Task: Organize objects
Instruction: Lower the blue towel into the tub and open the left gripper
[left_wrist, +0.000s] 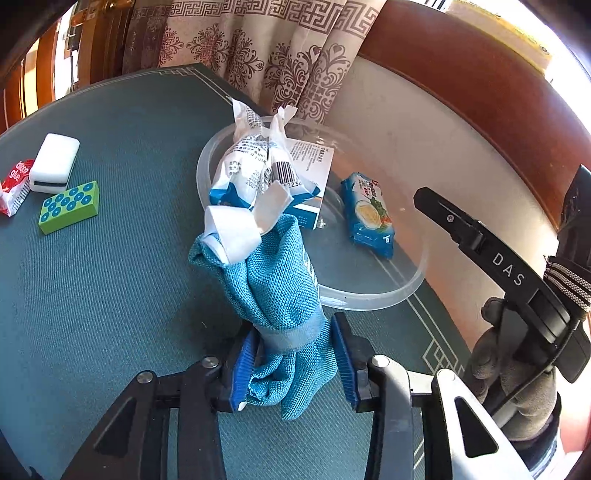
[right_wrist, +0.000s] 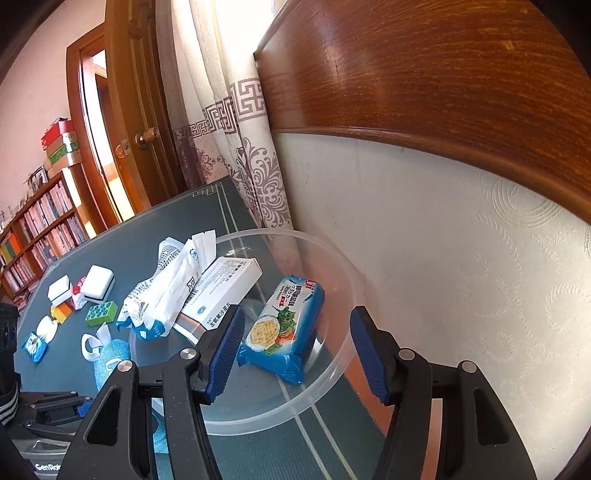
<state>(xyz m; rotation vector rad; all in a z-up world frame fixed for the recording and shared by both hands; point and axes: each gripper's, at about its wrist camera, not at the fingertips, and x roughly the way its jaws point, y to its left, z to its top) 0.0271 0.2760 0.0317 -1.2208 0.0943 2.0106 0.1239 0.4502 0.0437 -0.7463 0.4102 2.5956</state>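
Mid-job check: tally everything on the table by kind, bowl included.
Clear bowl: 1
White blocks: 2
Coloured blocks (green block, orange block): 2
White box: 1
Packets (cracker pack, white bag, red glue packet, small blue packet): 4
Blue cloth pouch, in the left gripper: 1
White round item, unidentifiable: 1
Total: 12

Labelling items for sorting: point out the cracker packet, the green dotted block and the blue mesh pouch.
cracker packet (right_wrist: 280, 328): right wrist view, on the printed front, lying in the clear bowl.
green dotted block (left_wrist: 69, 206): left wrist view, on its dotted top face.
blue mesh pouch (left_wrist: 275, 280): left wrist view, on the woven fabric above the jaws.
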